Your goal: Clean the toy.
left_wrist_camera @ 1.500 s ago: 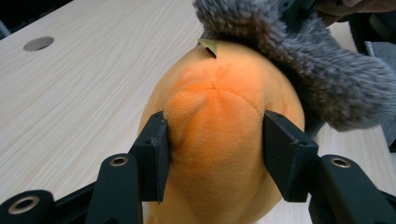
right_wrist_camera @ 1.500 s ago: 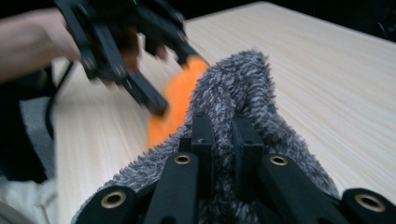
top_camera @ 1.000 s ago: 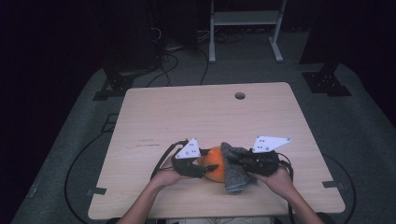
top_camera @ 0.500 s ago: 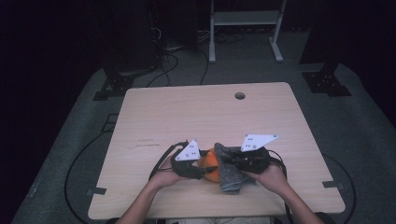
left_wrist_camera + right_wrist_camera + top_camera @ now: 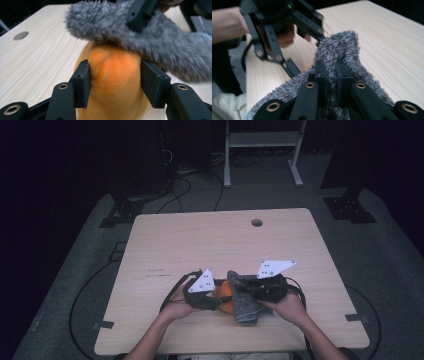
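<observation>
Right gripper [image 5: 246, 289] has dragged the grey fuzzy sock [image 5: 245, 302] leftward over the orange plush [image 5: 223, 295].
I see left gripper [image 5: 115, 77], closing, clamping the plush; right pinches sock; tugging harder may slip it free.

A dim lab or recording studio: a lone wooden desk [image 5: 220, 245] on grey carpet [image 5: 380, 250], black cables [image 5: 185, 190] trailing over the floor, dark stands [image 5: 350, 207] beyond the far corners

Wide bare table [image 5: 210, 245] ahead and to both sides, open for passing. Cable hole [image 5: 257, 222] near far edge, flush, no obstacle. Near edge crowded: left gripper [image 5: 216, 295] and right gripper [image 5: 241, 289] close together, orange soft thing [image 5: 117, 82] and grey fuzzy cloth [image 5: 246, 306] wedged between, no gap there.
</observation>
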Demonstrator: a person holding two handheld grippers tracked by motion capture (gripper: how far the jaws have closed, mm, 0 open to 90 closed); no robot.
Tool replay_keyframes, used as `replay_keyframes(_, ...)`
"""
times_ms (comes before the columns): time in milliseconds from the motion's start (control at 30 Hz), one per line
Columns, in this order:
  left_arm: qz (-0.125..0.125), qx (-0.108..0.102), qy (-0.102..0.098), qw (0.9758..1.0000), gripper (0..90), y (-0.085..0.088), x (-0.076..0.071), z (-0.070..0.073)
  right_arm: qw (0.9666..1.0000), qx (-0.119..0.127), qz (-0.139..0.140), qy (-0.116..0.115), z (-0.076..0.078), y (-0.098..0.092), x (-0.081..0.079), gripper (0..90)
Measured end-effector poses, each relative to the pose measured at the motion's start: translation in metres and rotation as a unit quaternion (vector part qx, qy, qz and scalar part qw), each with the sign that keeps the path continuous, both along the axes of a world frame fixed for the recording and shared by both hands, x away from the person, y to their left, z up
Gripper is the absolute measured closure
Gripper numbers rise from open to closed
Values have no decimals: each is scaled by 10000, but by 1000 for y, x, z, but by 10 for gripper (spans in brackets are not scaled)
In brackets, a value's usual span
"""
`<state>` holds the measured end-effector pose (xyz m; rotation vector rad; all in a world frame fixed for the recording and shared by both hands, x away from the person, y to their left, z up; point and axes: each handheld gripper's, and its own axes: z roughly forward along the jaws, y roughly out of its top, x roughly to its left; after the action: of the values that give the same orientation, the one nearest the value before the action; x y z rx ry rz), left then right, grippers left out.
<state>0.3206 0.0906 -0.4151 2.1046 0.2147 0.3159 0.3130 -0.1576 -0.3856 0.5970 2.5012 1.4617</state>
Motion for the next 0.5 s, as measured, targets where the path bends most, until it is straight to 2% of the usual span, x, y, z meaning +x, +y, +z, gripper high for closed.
replay_keyframes(100, 39, -24, 100, 9999, 460, 7, 4, -4, 9995, 164, -190, 205, -6, -11, 7, 816)
replay_keyframes(167, 130, -154, 256, 9995, 444, 8, 6, -6, 9992, 169, -274, 253, -8, -13, 8, 816)
replay_keyframes(200, 185, -147, 326, 9992, 387, 7, 7, -5, 9991, 158, -290, 253, -8, -12, 7, 816)
replay_keyframes(233, 288, -182, 500, 9982, 320, 5, 9, -2, 9992, 129, -297, 226, -8, -11, 6, 816)
replay_keyframes(267, 340, -322, 656, 9967, 239, 3, 10, 0, 9994, 77, -282, 190, -9, -8, 5, 816)
replay_keyframes(300, 345, -503, 742, 9954, 222, 3, 10, 2, 9995, 87, -225, 193, -9, -6, 4, 816)
replay_keyframes(333, 350, -559, 735, 9951, 235, 1, 9, 4, 9996, 100, -183, 186, -9, -3, 2, 816)
replay_keyframes(400, 319, -332, 522, 9976, 319, -2, 7, 3, 9998, 65, -154, 94, -9, -1, 0, 816)
replay_keyframes(467, 236, -352, 486, 9979, 378, 0, 6, 0, 9998, 95, -148, 131, -10, -5, 2, 817)
replay_keyframes(500, 224, -289, 412, 9985, 395, 1, 5, -2, 9997, 118, -160, 152, -10, -8, 3, 816)
